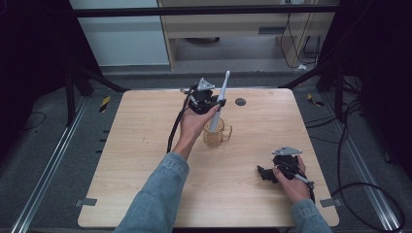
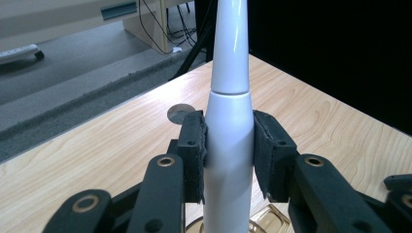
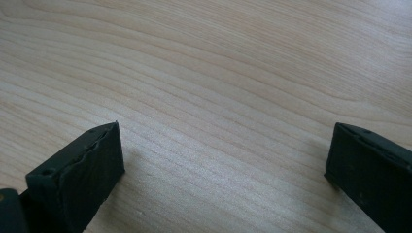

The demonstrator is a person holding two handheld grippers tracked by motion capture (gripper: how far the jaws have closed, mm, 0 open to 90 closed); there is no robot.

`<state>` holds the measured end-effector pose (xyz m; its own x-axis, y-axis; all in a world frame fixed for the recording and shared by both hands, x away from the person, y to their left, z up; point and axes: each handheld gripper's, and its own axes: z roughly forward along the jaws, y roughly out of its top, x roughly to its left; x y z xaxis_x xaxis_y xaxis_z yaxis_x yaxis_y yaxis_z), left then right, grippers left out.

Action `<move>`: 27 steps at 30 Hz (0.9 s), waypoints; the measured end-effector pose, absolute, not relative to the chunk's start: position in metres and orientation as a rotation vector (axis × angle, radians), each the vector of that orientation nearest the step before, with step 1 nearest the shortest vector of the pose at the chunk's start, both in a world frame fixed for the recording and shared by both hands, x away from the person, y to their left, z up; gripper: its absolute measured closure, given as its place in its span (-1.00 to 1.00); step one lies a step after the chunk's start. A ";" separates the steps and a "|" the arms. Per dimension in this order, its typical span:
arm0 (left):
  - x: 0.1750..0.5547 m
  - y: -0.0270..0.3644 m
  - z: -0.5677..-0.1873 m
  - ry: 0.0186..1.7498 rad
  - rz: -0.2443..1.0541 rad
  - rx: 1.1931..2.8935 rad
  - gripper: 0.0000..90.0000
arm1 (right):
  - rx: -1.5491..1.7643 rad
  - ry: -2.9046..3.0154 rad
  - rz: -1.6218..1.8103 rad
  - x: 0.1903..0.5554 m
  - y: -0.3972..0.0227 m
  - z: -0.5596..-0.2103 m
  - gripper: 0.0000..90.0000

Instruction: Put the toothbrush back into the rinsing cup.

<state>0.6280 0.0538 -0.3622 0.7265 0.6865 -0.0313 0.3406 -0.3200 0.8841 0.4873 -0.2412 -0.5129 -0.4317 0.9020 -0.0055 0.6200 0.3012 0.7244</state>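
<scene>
The left gripper [image 1: 206,99] sits at about 12 o'clock on the table [image 1: 145,145], near its far edge, with its jaws pinching a white electric toothbrush [image 1: 219,99]. In the left gripper view the two black pads [image 2: 193,150] press on either side of the toothbrush's [image 2: 228,141] thick white handle, just below the seam where the slimmer neck begins. The toothbrush stands nearly upright, leaning slightly to 1 o'clock in the high view, with its head at the top. Its lower end reaches down into an amber glass mug [image 1: 216,133] that stands near the middle of the table, handle pointing to 3 o'clock; whether the end touches the mug's bottom cannot be told. A small dark round disc [image 1: 240,102] lies on the table at about 1 o'clock from the mug, apart from it.

The right gripper [image 1: 266,173] rests low at about 4 o'clock on the table, well apart from the mug. In the right gripper view its jaws are spread wide over bare wood [image 3: 218,97], with nothing between them.

No brand, label or writing can be read on the toothbrush, mug or grippers.
</scene>
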 end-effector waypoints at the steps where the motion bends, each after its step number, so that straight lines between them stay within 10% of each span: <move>1: 0.628 0.054 -0.363 0.790 0.433 1.931 0.49 | 1.360 2.161 0.921 0.487 -0.241 -0.513 -0.99; 27: 0.626 0.056 -0.385 0.801 0.413 1.959 0.49 | 1.362 2.162 0.921 0.487 -0.241 -0.513 -0.99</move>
